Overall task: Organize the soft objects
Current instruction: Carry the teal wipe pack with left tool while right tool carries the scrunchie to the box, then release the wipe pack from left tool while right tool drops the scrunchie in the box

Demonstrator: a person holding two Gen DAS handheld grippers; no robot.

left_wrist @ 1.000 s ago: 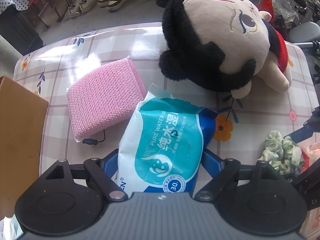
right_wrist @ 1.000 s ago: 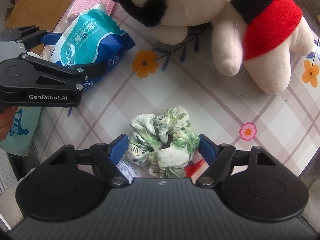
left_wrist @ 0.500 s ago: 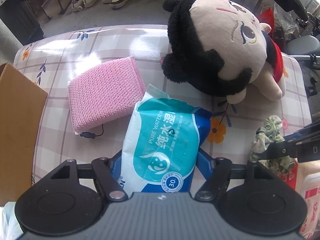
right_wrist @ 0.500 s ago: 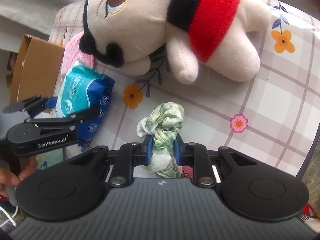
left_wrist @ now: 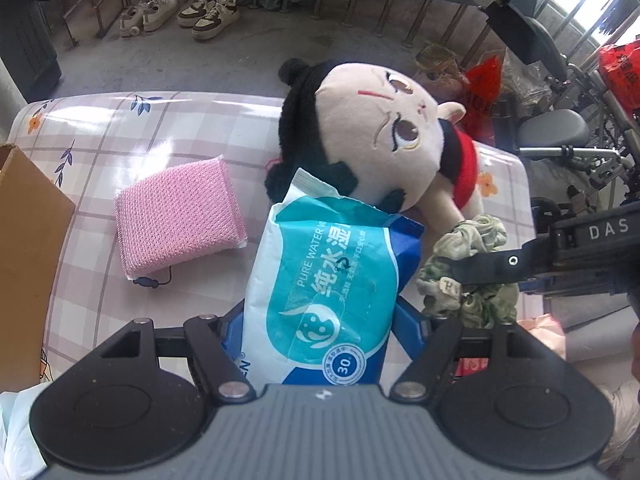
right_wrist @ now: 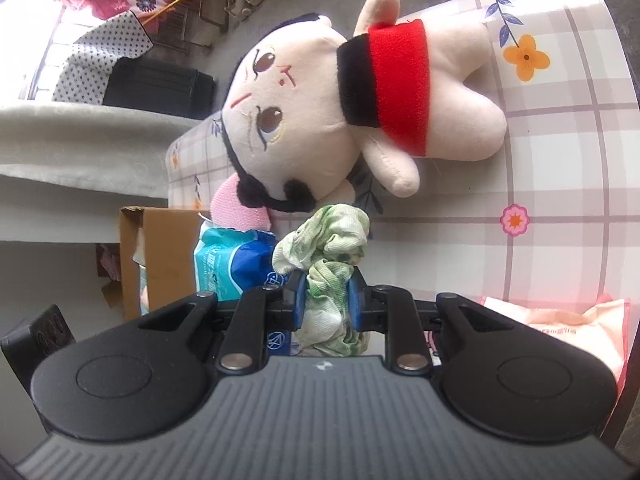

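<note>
My left gripper (left_wrist: 320, 320) clamps the wipes pack (left_wrist: 332, 280), my right gripper (right_wrist: 328, 300) the scrunchie (right_wrist: 326, 248), above the checked table (right_wrist: 560, 160) beside a cardboard box (left_wrist: 28, 240).

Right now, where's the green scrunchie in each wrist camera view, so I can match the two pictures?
Left wrist view: green scrunchie at right of centre, pinched by the right gripper, beside the wipes pack.
Right wrist view: low centre, squeezed between the blue pads.
Shared landmark: the plush doll lying just beyond it.
</note>
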